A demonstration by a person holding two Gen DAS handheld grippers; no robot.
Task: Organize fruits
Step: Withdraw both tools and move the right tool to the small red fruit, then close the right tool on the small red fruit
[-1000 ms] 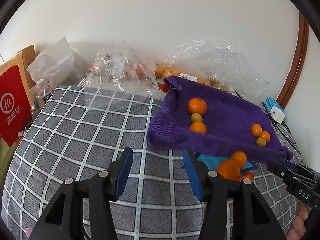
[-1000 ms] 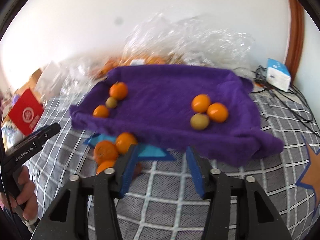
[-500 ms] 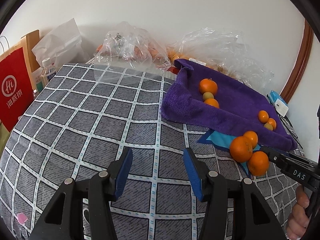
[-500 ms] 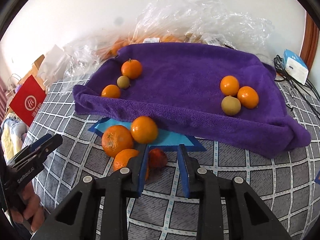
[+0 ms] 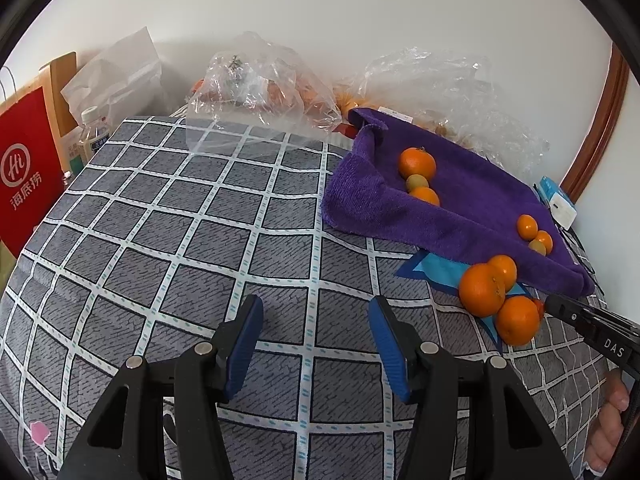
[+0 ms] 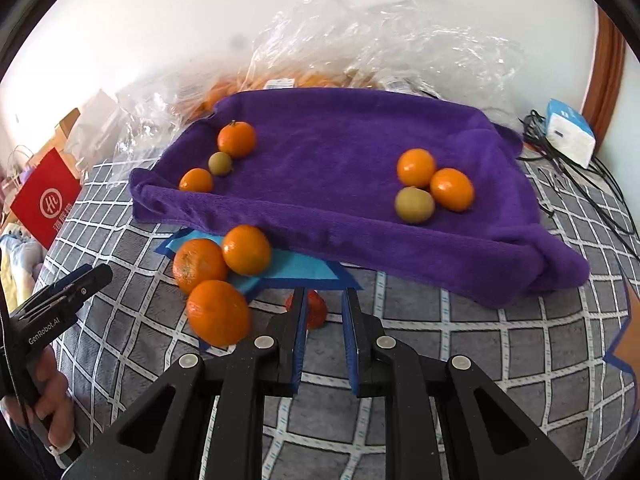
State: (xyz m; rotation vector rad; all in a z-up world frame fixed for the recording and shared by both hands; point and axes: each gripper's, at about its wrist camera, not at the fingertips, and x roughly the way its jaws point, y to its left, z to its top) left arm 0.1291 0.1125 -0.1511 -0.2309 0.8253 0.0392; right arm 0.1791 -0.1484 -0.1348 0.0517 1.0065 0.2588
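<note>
A purple towel (image 6: pixel 340 140) (image 5: pixel 472 200) lies on the checked bedcover with two groups of small oranges and greenish fruits on it. Three bigger oranges (image 6: pixel 218 312) (image 5: pixel 482 290) sit in front of its near edge, by a blue patch (image 6: pixel 296 268). My right gripper (image 6: pixel 324 294) (image 5: pixel 556 306) is shut to a narrow gap just over a small red fruit (image 6: pixel 316 312), which lies at its tips, partly behind the left finger. My left gripper (image 5: pixel 316 304) (image 6: pixel 100 276) hovers over bare cover to the left, its jaws opening, nothing between them.
Crumpled clear plastic bags (image 5: pixel 260 76) with more fruit lie behind the towel by the wall. A red paper bag (image 5: pixel 24 172) and a bottle (image 5: pixel 94 132) stand at the far left. A white-blue box (image 6: pixel 570 132) and black cables (image 6: pixel 592 176) lie at the right.
My right jaws closed in from a wide gap and came down over the small red fruit beside the three oranges. The left gripper sank a little and then held still.
</note>
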